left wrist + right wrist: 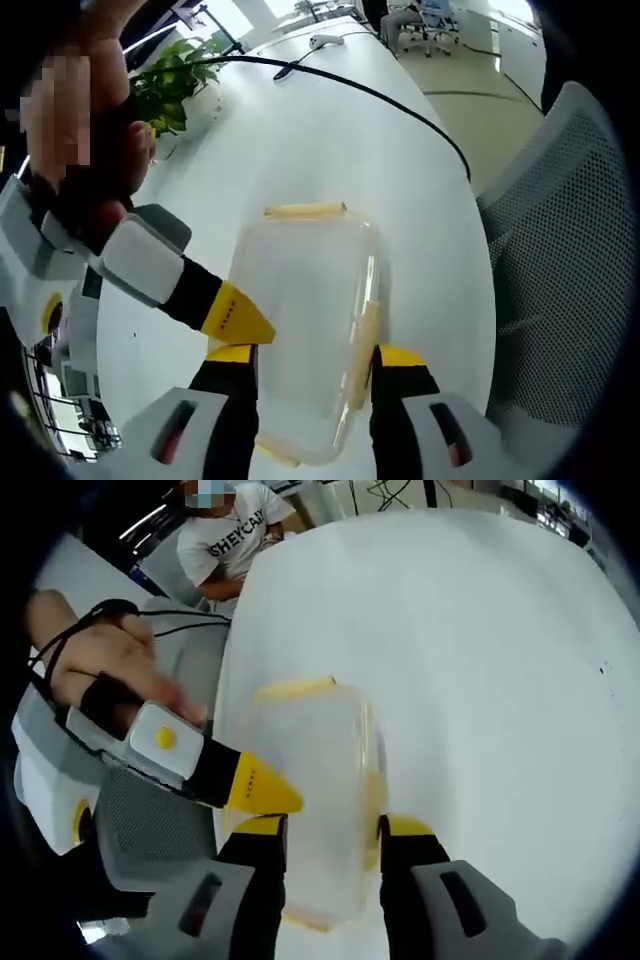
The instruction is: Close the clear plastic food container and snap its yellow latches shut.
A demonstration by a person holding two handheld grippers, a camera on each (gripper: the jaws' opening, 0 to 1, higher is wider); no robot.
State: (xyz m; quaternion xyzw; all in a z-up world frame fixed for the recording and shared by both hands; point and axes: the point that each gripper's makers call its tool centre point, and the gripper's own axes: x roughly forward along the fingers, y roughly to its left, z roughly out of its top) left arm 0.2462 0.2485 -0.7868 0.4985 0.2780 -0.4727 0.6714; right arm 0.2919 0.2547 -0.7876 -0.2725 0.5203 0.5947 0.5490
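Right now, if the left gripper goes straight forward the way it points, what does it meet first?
The left gripper would probably meet the clear plastic food container with yellow latches first; it already lies between its open jaws on the white table. Depth is hard to judge.

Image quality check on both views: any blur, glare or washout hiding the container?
Left gripper view: container clear but low contrast on the white table; latches sharp; chair bowed by fisheye. Right gripper view: softer, the container smeared by blur, the table nearly washed out by bright light; other gripper fairly sharp.
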